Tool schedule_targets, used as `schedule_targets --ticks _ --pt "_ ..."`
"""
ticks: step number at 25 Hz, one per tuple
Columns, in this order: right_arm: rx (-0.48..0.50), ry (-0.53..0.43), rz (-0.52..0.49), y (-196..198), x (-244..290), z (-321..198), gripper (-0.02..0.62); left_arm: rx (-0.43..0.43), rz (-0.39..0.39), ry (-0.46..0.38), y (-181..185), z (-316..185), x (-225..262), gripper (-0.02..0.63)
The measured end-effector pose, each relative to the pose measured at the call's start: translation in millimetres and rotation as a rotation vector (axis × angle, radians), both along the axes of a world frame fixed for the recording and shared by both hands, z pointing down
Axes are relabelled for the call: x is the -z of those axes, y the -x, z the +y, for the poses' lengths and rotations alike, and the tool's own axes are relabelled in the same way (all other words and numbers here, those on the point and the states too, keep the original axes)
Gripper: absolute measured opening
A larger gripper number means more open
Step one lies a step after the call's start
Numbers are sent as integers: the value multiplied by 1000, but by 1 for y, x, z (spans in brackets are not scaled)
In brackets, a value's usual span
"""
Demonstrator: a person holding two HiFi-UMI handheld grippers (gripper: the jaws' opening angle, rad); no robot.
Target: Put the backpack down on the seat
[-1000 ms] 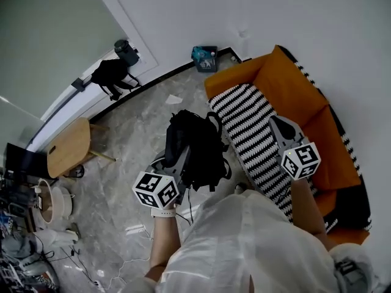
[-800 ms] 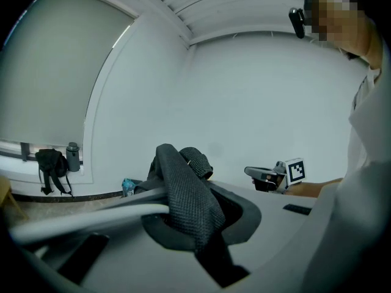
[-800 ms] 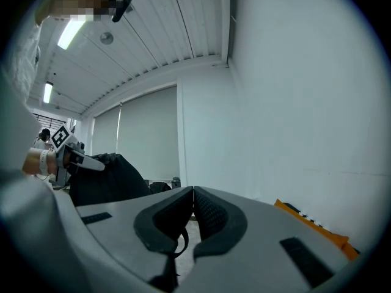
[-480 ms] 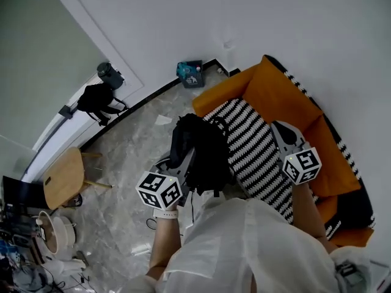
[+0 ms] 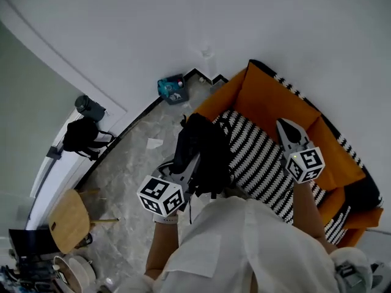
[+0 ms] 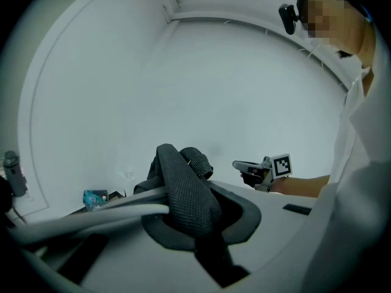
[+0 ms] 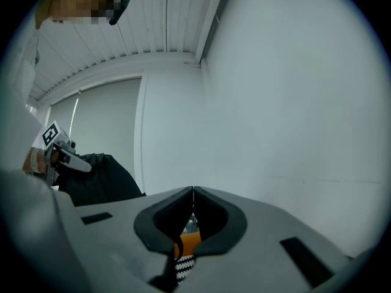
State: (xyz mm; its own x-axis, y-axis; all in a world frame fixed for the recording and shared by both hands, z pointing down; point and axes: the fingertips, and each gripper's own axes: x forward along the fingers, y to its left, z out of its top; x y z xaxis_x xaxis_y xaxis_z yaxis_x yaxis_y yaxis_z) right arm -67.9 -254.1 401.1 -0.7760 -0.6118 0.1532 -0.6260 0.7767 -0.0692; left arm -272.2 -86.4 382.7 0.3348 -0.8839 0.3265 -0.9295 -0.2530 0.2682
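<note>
The black backpack [image 5: 205, 146] hangs off the floor at the near left edge of the sofa's black-and-white striped seat [image 5: 264, 159]. My left gripper [image 5: 196, 159] is shut on the backpack's mesh strap [image 6: 183, 191], which passes between its jaws. The bag's body shows beyond the strap in the left gripper view. My right gripper [image 5: 283, 122] is over the seat, in front of the orange backrest [image 5: 278, 99]. Its jaws are shut [image 7: 193, 191] with nothing between them. In the right gripper view the backpack [image 7: 101, 179] shows at the left.
A teal box [image 5: 171, 89] stands by the white wall at the sofa's left end. A black bag [image 5: 79, 133] sits at the far left by the door. A round wooden stool [image 5: 68, 220] and a scrap of paper [image 5: 154, 143] are on the marble floor.
Both grippers and the hanging backpack have moved toward the sofa. The backpack was over the floor beside the seat and now overlaps the seat's left edge.
</note>
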Motion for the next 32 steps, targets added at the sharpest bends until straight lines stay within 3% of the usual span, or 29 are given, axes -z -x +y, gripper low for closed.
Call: schedule_targets --ticks 11,23,32 --pt "-174 15 33 2 -12 -8 18 -199 -30 11 38 -85 -19 61" --pt "-241 87 70 -22 -44 -23 18 -224 -1 76 30 -148 -65 61" --pt "-240 116 66 -36 -59 -49 18 -303 -29 121 8 -170 -100 61"
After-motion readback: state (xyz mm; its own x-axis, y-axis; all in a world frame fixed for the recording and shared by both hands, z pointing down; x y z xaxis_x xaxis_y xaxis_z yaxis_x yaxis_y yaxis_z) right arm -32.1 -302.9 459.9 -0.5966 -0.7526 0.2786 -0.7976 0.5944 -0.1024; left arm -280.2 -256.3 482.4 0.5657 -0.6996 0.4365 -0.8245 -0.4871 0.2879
